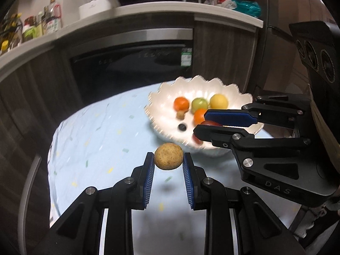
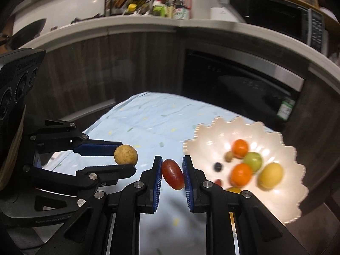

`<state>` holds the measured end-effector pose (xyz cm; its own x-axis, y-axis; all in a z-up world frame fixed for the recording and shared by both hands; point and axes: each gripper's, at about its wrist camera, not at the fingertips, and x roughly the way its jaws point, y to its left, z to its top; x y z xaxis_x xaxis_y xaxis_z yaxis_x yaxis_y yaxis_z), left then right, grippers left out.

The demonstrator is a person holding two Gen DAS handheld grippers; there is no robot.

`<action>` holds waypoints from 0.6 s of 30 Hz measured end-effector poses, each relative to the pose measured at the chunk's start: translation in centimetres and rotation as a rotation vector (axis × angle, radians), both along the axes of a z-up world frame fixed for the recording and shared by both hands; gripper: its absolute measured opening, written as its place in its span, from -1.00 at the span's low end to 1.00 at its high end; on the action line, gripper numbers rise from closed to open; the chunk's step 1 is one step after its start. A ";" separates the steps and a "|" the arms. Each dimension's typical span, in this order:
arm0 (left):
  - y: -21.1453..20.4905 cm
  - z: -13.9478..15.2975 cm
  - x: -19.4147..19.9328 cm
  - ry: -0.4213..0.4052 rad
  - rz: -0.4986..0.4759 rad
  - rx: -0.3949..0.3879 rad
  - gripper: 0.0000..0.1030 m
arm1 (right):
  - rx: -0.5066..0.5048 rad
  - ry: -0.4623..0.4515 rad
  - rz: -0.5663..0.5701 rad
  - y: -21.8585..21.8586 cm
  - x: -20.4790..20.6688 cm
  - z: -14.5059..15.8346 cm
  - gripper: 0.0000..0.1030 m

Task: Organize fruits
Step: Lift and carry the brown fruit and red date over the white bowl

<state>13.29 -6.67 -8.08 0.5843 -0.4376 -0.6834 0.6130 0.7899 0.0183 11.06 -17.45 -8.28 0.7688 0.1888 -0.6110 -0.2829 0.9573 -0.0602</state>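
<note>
Broadly, the tabletop point(image 2: 148, 114) carries a pale blue patterned cloth, and a kitchen counter with dark cabinet fronts curves behind its far edge. The white scalloped bowl point(image 2: 293, 170) sits near the right edge and already holds two orange fruits, a green one, a yellow one and a few small dark or brown pieces, all blurred.

The left tongs point(image 1: 169, 159) are raised above the cloth near the middle of the tabletop and pinch a round tan fruit point(image 1: 168, 156) at its widest part, one blue ribbed pad on either side. It looks light, firm and dry-skinned, so a hold across the middle should keep it; a grip off centre could let so round a shape squirt out.

The right tongs point(image 2: 172, 175) hang just left of the bowl's near rim and are pressed onto a small oval red fruit point(image 2: 172, 174), which lies tilted between the pads. Its skin looks smooth and glossy, probably slippery and soft enough to bruise or split under hard pressure; holding it gently across its narrow waist seems the safer way to take it.
</note>
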 end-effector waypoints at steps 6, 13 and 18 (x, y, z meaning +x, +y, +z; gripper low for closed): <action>-3.6 1.5 0.8 -0.019 -0.041 -0.006 -0.48 | 0.006 -0.040 -0.084 -3.6 -0.7 1.6 -0.59; -6.5 2.6 1.5 -0.038 -0.054 -0.009 -0.48 | 0.003 -0.076 -0.157 -6.6 -1.0 3.1 -0.59; -8.3 2.7 2.0 -0.044 -0.050 -0.001 -0.47 | 0.016 -0.089 -0.203 -8.3 -1.1 3.3 -0.59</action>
